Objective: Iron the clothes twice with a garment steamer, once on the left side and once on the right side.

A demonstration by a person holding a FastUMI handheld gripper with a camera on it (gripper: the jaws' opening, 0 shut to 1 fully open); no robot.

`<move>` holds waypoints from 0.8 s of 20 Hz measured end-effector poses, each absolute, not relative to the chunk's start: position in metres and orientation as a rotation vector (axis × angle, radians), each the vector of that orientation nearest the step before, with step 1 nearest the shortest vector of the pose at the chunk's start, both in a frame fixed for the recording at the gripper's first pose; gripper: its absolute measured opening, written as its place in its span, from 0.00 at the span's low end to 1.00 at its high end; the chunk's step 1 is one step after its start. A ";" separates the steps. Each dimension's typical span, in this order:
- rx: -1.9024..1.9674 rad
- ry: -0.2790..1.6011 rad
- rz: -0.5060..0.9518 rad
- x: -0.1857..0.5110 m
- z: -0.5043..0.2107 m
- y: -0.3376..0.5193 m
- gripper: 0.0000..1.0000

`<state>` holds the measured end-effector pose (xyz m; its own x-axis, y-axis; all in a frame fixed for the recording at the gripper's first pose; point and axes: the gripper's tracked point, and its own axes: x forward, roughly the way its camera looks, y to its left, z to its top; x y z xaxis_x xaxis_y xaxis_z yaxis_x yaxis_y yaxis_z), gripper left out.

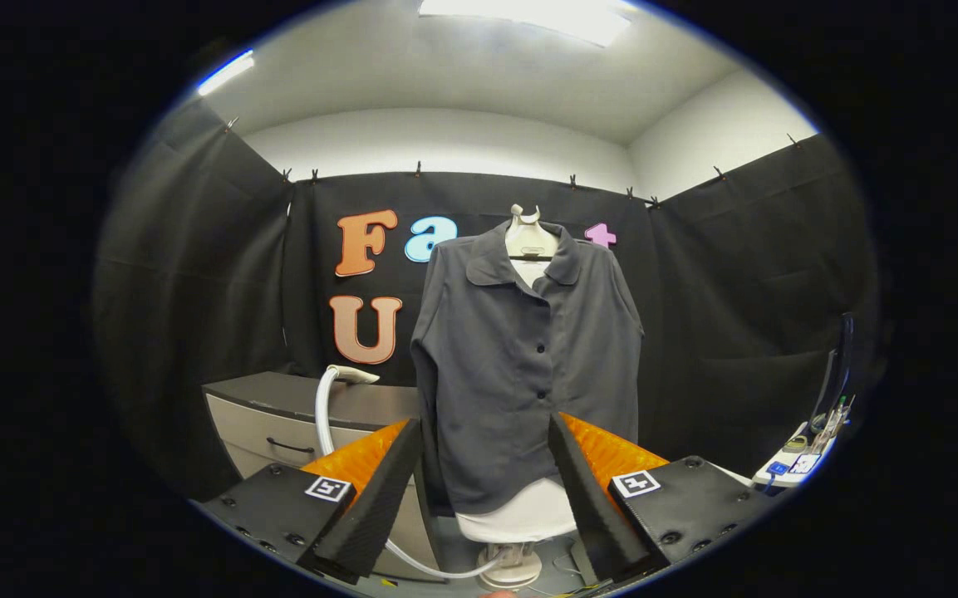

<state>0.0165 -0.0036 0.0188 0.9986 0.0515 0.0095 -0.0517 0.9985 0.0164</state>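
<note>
A dark grey button-up shirt (524,365) hangs on a white mannequin torso (528,241) straight ahead, well beyond my fingers. The garment steamer head (354,375) rests on a grey cabinet to the left of the shirt, and its white hose (325,415) curves down behind my left finger toward the mannequin's round base (516,569). My gripper (485,432) stands open with nothing between its fingers; the shirt's lower half shows in the gap between them.
A grey cabinet (279,407) with a drawer handle stands left of the mannequin. To the right of my right finger lies a white power strip (794,465) with cables and small items. Black cloth walls close in the booth.
</note>
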 end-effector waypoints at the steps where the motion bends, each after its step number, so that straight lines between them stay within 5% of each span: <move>1: 0.016 -0.016 0.058 0.019 0.022 -0.007 0.98; 16: 0.066 0.013 0.313 0.112 0.060 0.065 0.98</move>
<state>0.1119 0.0650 0.0598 0.9514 0.3079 -0.0021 -0.3070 0.9493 0.0673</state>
